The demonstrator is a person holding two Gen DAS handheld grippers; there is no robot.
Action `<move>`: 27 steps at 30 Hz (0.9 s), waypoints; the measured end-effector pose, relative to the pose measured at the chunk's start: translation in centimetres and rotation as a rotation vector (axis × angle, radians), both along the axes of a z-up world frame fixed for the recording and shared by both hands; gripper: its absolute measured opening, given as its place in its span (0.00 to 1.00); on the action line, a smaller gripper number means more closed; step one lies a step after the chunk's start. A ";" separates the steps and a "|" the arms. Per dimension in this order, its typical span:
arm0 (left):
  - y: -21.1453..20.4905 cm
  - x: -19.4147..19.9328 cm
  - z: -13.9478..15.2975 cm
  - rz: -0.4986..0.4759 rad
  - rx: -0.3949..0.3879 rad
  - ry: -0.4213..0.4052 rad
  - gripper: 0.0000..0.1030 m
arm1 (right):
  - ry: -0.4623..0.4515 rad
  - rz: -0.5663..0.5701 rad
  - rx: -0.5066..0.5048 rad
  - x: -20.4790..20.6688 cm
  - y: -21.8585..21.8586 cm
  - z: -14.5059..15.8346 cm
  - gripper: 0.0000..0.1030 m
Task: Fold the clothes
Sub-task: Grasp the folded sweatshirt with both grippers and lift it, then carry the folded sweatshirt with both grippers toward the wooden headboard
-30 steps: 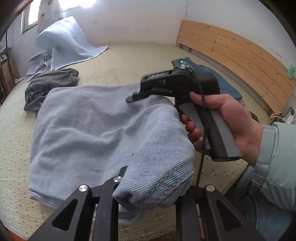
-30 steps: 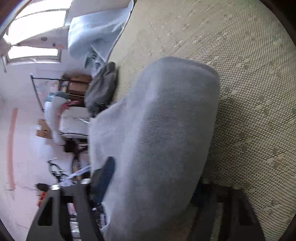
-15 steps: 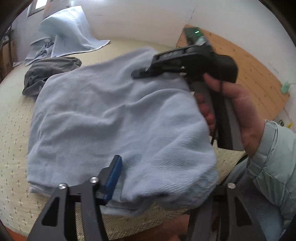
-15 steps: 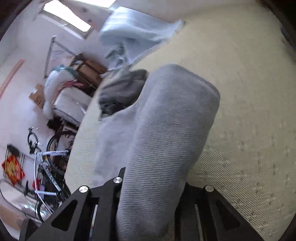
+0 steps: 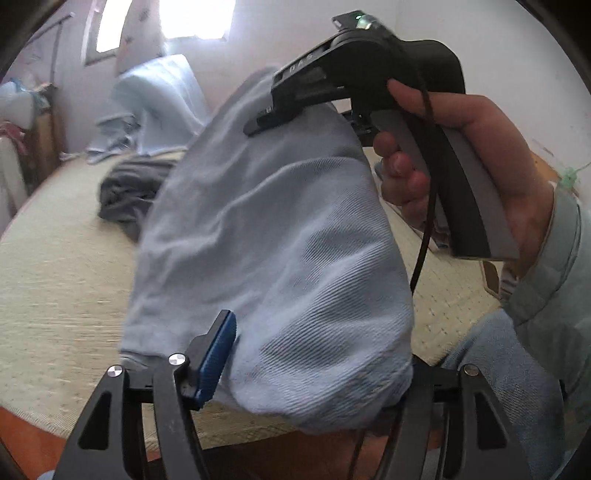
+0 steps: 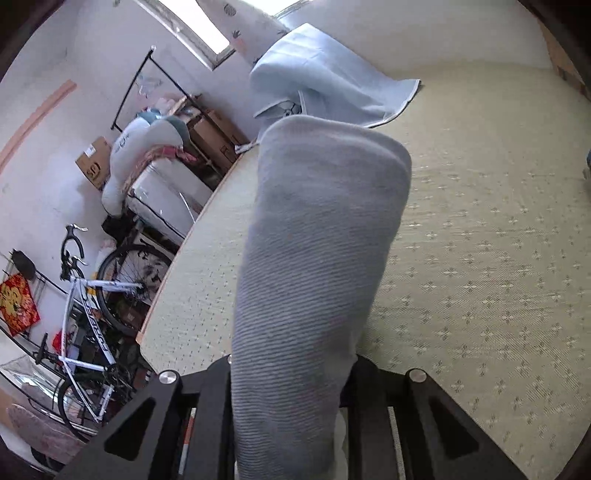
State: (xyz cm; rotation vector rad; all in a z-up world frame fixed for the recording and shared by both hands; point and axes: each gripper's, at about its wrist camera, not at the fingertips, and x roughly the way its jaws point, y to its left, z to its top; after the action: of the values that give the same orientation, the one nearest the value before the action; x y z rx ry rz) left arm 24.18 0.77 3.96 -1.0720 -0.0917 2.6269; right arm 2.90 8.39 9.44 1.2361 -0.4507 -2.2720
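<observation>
The left gripper is closed on a fold of the light blue garment, the cloth bunched between its fingers, with the blue pad of the left-hand finger pressed against the fabric. From there the garment rises up and away, lifted clear of the bed, to the right gripper, which pinches its far upper edge; the person's right hand wraps the grey handle, and a black cable hangs down from it. Beyond the cloth, to the left of the left gripper, a dark grey garment lies crumpled on the bed, and farther off a pale blue blanket is heaped against the wall under a bright window. In the right wrist view, the right gripper holds a thick fold of the same cloth between its fingers, the fabric standing up straight ahead of it and hiding most of the gap. The bed's patterned cover spreads out to its right; past the bed's edge to its left stand a white bicycle and a cluttered clothes rack.
</observation>
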 end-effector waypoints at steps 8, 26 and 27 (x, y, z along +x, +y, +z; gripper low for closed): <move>-1.3 2.5 1.9 0.068 -0.041 0.016 0.67 | -0.020 0.003 0.093 1.3 -4.5 3.1 0.17; -0.8 2.9 2.7 0.050 -0.076 0.083 0.25 | -0.016 0.074 0.062 2.2 -7.9 6.0 0.16; -0.9 2.9 3.0 0.044 -0.066 0.092 0.24 | -0.003 0.079 0.059 2.3 -7.5 6.4 0.15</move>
State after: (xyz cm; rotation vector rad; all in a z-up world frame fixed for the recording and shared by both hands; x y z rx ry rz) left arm 27.13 -0.16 6.97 -0.9792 -0.0086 2.7316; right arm 5.18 0.90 15.82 1.2641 -0.3321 -2.2310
